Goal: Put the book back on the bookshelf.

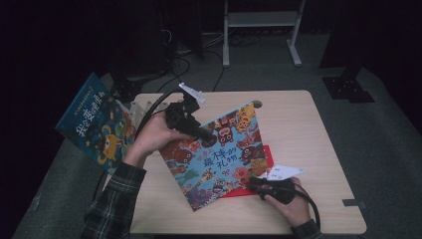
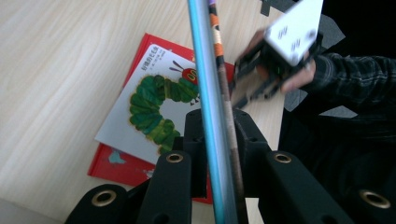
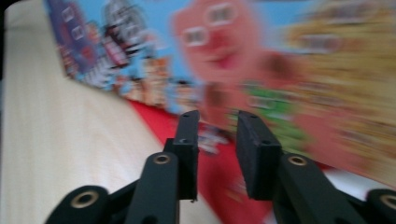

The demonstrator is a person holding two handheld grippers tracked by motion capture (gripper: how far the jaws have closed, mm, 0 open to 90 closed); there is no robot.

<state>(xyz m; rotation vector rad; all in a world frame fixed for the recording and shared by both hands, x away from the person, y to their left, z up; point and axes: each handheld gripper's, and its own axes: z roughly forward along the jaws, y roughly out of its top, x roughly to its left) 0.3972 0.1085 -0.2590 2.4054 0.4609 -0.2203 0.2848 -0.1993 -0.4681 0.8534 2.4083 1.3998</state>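
Observation:
A colourful picture book point(image 1: 219, 154) with cartoon animals on a blue cover stands tilted up off the wooden table point(image 1: 298, 124). My left gripper point(image 1: 209, 137) is shut on its upper left edge; in the left gripper view the jaws point(image 2: 219, 121) clamp the thin blue edge of the book point(image 2: 205, 70). Under it lies a white caterpillar book point(image 2: 149, 98) on a red book point(image 2: 112, 163), whose red edge point(image 1: 267, 155) shows at the right. My right gripper point(image 1: 256, 185) is at the picture book's lower right corner, open point(image 3: 217, 121), with nothing between its jaws.
Another blue picture book point(image 1: 94, 122) leans beyond the table's left edge. A grey stand point(image 1: 261, 30) and cables are on the floor behind the table. The table's right half is bare wood.

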